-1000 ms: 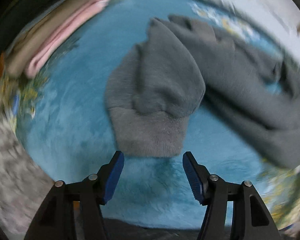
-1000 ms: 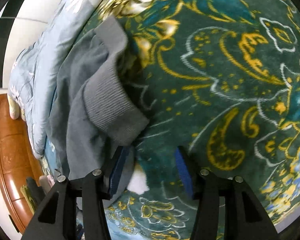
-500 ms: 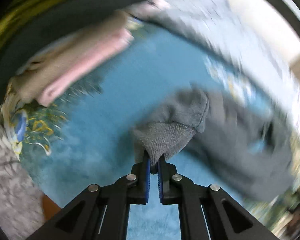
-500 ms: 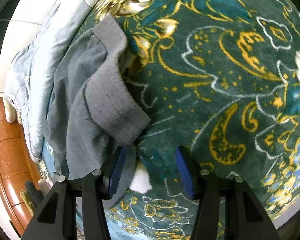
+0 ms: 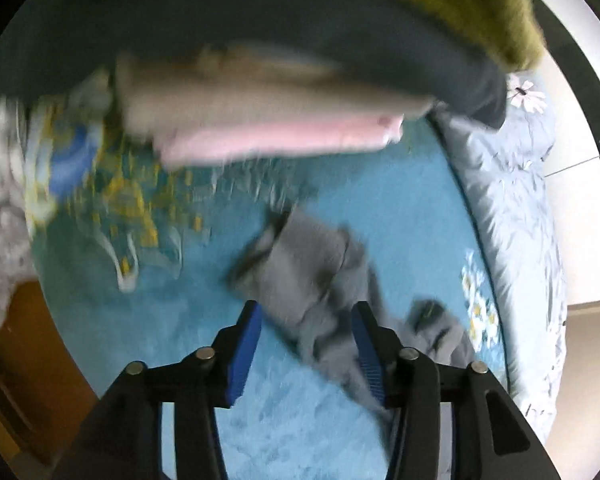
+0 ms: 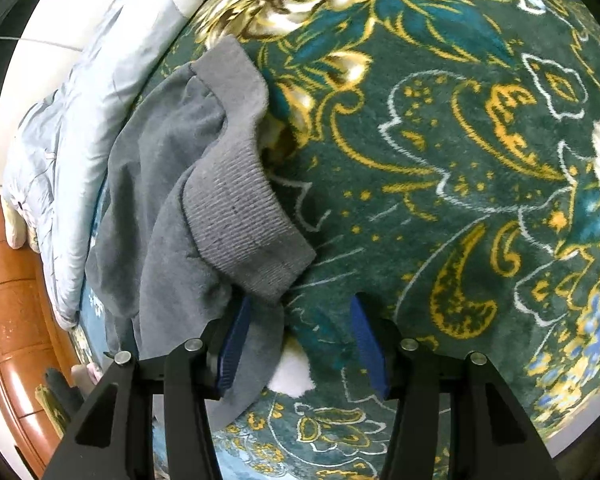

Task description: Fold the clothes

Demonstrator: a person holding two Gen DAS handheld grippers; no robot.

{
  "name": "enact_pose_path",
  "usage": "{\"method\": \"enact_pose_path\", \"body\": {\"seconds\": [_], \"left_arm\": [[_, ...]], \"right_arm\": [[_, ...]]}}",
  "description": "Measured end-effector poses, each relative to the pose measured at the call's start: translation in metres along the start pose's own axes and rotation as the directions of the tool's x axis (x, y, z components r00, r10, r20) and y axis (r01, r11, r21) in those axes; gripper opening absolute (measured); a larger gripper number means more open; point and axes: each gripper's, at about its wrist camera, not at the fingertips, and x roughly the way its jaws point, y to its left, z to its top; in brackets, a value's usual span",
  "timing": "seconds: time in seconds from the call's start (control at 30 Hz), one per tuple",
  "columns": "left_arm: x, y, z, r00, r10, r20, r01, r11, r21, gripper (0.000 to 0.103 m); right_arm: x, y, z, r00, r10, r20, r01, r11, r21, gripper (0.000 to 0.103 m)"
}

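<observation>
My two grippers, left [image 5: 306, 344] and right [image 6: 296, 344], both gaped, holding nothing. One grey sweater [image 5: 320, 280] lay crumpled on the blanket [image 5: 400, 208], beside one stack of folded clothes [image 5: 276, 120].

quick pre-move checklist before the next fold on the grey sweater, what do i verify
1. Left gripper free to grasp: ok, jaws apart, nothing clamped.
2. Right gripper free to grasp: ok, jaws apart; the grey sweater drapes past its left jaw but is not pinched.
3. Ribbed cuff reachable: ok, it lies just ahead of the right jaws on the patterned blanket.
4. Sweater laid flat: not ok, it is bunched and folded over itself.
5. Left view sharp enough to aim: not ok, it is motion blurred.
6. Folded stack clear of the sweater: ok, blue blanket shows between them.
</observation>
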Motion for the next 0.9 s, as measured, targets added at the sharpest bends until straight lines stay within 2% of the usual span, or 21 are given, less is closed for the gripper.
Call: {"method": "enact_pose_path", "body": {"seconds": [0.13, 0.2, 0.4, 0.5, 0.6, 0.67, 0.7, 0.73, 0.83, 0.9], "left_arm": [[0.036, 0.019, -0.026, 0.995, 0.038, -0.096, -0.043, 0.998, -0.048, 0.053], [0.046, 0.023, -0.031, 0.993, 0.026, -0.112, -0.036, 0.996, -0.081, 0.053], [0.056, 0.02, -0.023, 0.997, 0.017, -0.078, -0.027, 0.992, -0.124, 0.051], [0.061, 0.015, -0.016, 0.997, 0.007, -0.071, -0.015, 0.993, -0.121, 0.051], [0.063, 0.009, -0.011, 0.998, 0.0, -0.069, -0.008, 0.994, -0.113, 0.049], [0.064, 0.004, -0.01, 0.998, 0.007, -0.063, -0.013, 0.995, -0.096, 0.025], [0.065, 0.003, -0.011, 0.998, 0.014, -0.068, -0.02, 0.995, -0.096, 0.013], [0.065, 0.002, -0.011, 0.998, 0.021, -0.066, -0.027, 0.995, -0.097, 0.01], [0.051, -0.006, -0.008, 0.999, 0.03, -0.018, -0.031, 0.996, -0.083, 0.008], [0.029, -0.017, -0.004, 1.0, 0.0, 0.028, 0.002, 0.998, -0.057, 0.007]], "right_arm": [[-0.003, -0.019, 0.006, 1.0, 0.003, 0.0, -0.003, 1.0, 0.03, 0.053], [-0.002, -0.028, 0.008, 1.0, 0.022, -0.005, -0.022, 0.998, 0.059, 0.053], [-0.004, -0.042, 0.022, 0.996, 0.072, 0.047, -0.077, 0.991, 0.111, 0.053], [-0.007, -0.051, 0.03, 0.986, 0.144, 0.089, -0.158, 0.969, 0.191, 0.053], [-0.002, -0.049, 0.034, 0.979, 0.183, 0.093, -0.199, 0.956, 0.214, 0.053], [0.004, -0.038, 0.031, 0.976, 0.204, 0.08, -0.216, 0.953, 0.212, 0.053], [0.008, -0.027, 0.027, 0.975, 0.21, 0.071, -0.221, 0.954, 0.205, 0.047], [0.009, -0.023, 0.028, 0.976, 0.207, 0.067, -0.216, 0.957, 0.192, 0.042], [0.003, -0.015, 0.034, 0.983, 0.171, 0.067, -0.18, 0.97, 0.165, 0.025], [-0.009, -0.014, 0.042, 0.984, 0.159, 0.08, -0.17, 0.975, 0.146, 0.017]]}}
